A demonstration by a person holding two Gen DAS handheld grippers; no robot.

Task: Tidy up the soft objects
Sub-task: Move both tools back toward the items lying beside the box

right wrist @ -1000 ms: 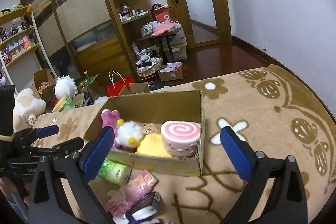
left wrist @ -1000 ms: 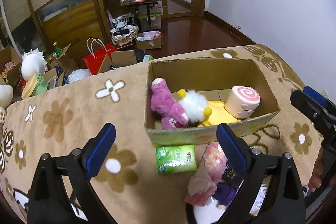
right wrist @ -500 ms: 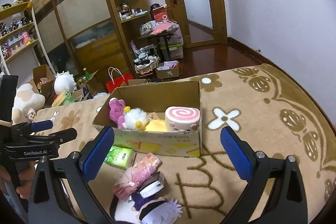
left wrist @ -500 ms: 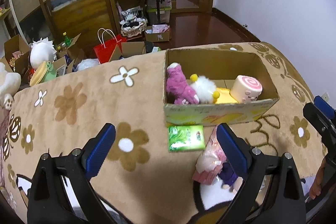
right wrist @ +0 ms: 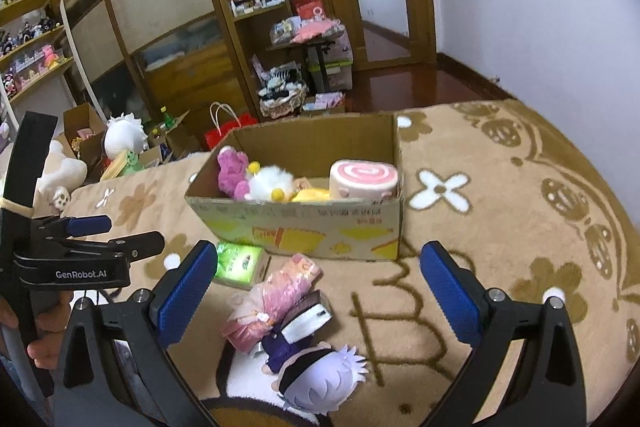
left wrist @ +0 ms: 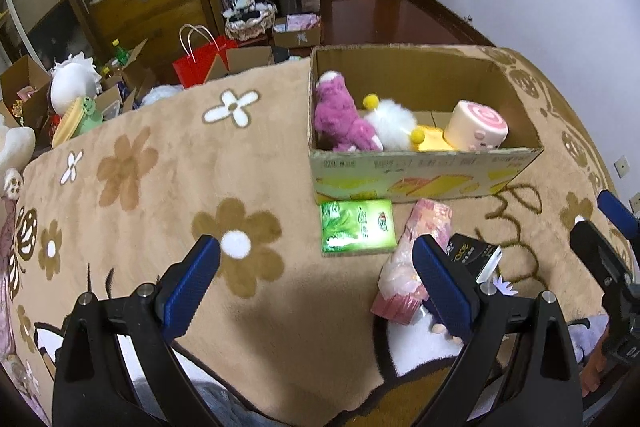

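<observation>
Both tools were held wide open and empty: the left tool (left wrist: 316, 277) and the right tool (right wrist: 318, 293) hovered over the plush flowered blanket (left wrist: 168, 163). Just ahead, a pink crinkly doll (right wrist: 276, 297), a glossy green tissue pack (left wrist: 357, 227) and a white-haired plush figure (right wrist: 320, 379) lay unsorted. In the cardboard box (right wrist: 304, 233), a fuzzy purple toy (left wrist: 340, 119), a fluffy white chick (left wrist: 390, 123) and a cylindrical swirl-roll cushion (right wrist: 363, 179) were already stowed; roughly half was judged done.

The left gripper's right finger (left wrist: 442, 285) covers part of the pink packet (left wrist: 412, 267) and the black box (left wrist: 470, 253). The yellow plush (right wrist: 310, 194) is mostly hidden behind the near wall of the cardboard box (right wrist: 296, 231). The print on that wall is too blurred to read.
</observation>
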